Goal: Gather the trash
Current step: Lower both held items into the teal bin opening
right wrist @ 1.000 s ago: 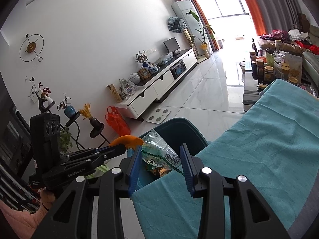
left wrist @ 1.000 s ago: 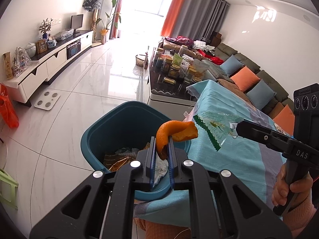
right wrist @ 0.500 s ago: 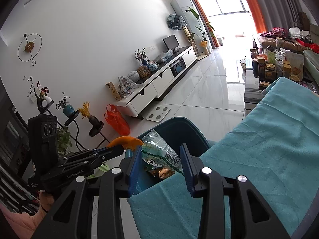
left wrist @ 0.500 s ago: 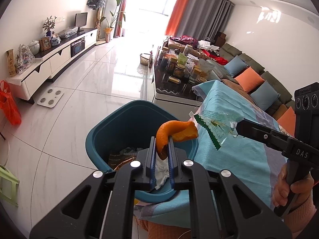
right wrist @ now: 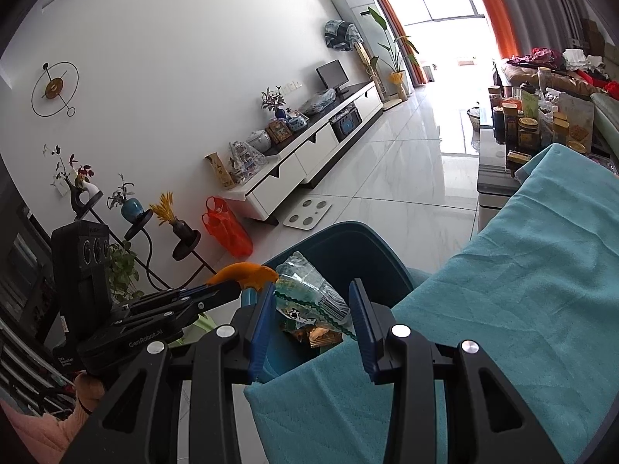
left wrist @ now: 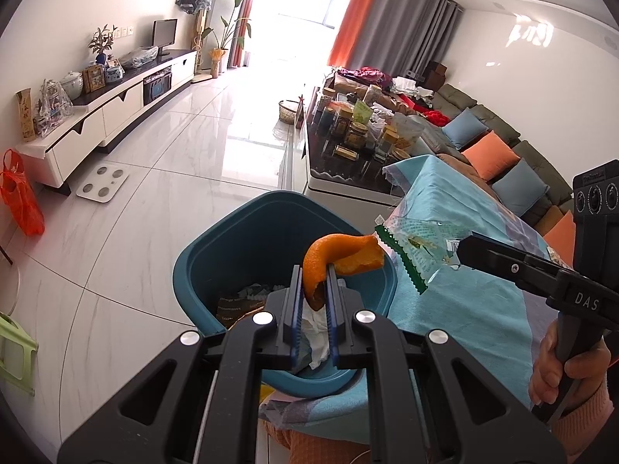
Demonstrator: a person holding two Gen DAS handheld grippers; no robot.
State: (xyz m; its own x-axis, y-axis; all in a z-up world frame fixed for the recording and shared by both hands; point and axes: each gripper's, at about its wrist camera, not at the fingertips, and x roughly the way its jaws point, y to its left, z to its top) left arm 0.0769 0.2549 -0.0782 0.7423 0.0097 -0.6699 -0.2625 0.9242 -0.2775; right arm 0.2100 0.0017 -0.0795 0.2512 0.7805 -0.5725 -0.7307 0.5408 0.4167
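Both hands hold almost where they were a second ago; only the blue bin [left wrist: 240,255] sits a little more squarely under them in the two wrist views, and neither piece of trash has been let go. In the left wrist view the left gripper [left wrist: 312,301] has its jaws drawn close together, clamped on the orange peel [left wrist: 336,261], which curls up and over to the right out of the jaws, right above the bin's open mouth at lower centre. In the right wrist view the right gripper [right wrist: 313,309] has its jaws partly apart with the clear snack wrapper [right wrist: 309,290] held between them, its long axis running from upper left to lower right across the gap. That wrapper hangs over the near rim, where the bin meets the teal cloth [right wrist: 522,270] on the desk. What matters is straight down: the peel has the bin's inside directly beneath it, so I'd judge the left hand better placed to drop first; the wrapper looks closer to the edge.
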